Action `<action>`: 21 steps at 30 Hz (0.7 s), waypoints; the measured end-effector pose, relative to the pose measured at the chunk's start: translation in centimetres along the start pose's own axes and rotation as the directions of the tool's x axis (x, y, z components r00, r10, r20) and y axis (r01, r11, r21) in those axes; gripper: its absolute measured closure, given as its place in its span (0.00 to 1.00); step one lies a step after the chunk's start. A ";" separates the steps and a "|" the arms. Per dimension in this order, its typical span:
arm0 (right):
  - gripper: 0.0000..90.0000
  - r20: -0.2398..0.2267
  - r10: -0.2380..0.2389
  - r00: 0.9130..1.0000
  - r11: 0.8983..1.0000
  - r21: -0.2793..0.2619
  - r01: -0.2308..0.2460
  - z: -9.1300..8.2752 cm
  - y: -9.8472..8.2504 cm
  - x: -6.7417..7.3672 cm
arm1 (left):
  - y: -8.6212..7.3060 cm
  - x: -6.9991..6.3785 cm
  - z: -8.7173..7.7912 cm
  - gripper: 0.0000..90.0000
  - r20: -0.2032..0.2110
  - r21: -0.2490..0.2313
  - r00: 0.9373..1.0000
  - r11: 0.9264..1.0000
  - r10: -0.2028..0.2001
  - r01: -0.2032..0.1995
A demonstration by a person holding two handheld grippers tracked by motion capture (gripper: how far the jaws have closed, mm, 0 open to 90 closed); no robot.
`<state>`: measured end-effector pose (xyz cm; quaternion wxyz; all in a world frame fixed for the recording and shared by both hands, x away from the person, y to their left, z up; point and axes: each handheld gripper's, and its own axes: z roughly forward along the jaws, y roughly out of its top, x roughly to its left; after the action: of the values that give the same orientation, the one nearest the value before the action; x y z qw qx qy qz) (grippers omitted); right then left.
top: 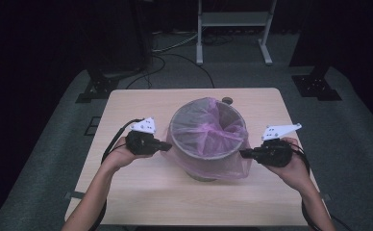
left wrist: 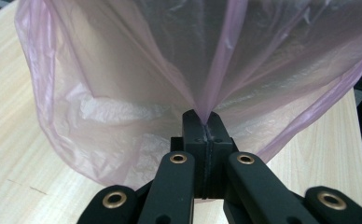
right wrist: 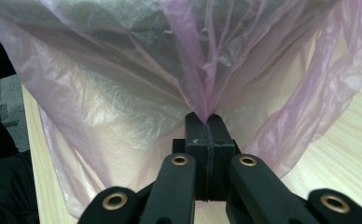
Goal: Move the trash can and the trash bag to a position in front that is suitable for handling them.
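A round bin (top: 207,126) stands mid-table, lined with a thin pink plastic bag (top: 208,161) whose edge hangs down over the outside. My left gripper (top: 167,145) is at the bin's left side, shut on a pinch of the bag film. In the left gripper view the pink bag (left wrist: 123,93) gathers into a pleat between my closed left gripper (left wrist: 205,122). My right gripper (top: 242,153) is at the bin's right side, likewise shut on the film. The right gripper view shows the bag (right wrist: 123,102) bunched into my closed right gripper (right wrist: 204,119).
The light wooden table (top: 141,197) has bare room in front of the bin and at both sides. A small dark round thing (top: 227,100) lies behind the bin. A white metal stand (top: 235,29) and dark equipment bases stand on the grey floor beyond.
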<state>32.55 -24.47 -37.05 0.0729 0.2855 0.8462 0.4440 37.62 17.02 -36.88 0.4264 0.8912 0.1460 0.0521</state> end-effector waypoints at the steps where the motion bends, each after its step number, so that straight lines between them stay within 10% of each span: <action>1: 1.00 -0.003 0.006 1.000 1.000 0.001 -0.006 0.1 -0.3 -0.1 | -0.2 0.0 0.1 1.00 0.002 0.002 1.000 1.000 -0.005 0.005; 21: 1.00 0.002 0.005 1.000 1.000 0.028 -0.005 -0.2 -1.2 0.6 | -2.6 -1.1 0.3 1.00 0.002 0.029 0.999 0.998 -0.054 0.054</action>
<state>31.48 -24.80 -37.86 0.0685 0.2889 0.8517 0.4318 36.06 17.98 -39.03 0.4148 0.8930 0.1704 0.0372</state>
